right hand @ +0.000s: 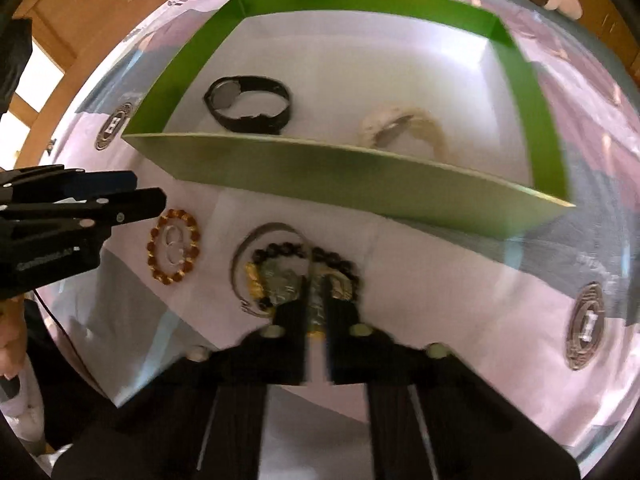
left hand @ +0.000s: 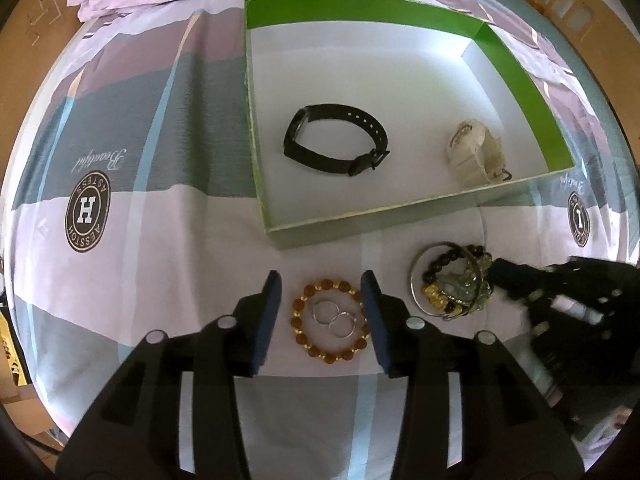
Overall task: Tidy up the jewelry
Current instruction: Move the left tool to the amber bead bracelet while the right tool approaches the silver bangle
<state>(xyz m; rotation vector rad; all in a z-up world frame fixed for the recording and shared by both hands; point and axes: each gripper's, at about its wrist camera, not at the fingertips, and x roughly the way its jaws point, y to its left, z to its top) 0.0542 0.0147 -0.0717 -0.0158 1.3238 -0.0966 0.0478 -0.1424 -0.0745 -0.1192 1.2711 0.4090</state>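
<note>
Left tongs (left hand: pixel 322 312) spread, straddling amber bead bracelet (left hand: pixel 330 320) on bed, likely lining up a pick. Right tongs (right hand: pixel 318 304) nearly closed, pinching bracelet cluster (right hand: pixel 296 276). Green box (left hand: pixel 520 80) at 12 o'clock already holds black watch (left hand: pixel 336 146) and cream watch (left hand: pixel 476 152).

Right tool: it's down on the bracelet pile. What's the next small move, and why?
Probably lift the right tool straight up, then carry toward the green box. Its fingers look nearly closed on the bracelet pile, which lies on the bedsheet outside the box.
</note>
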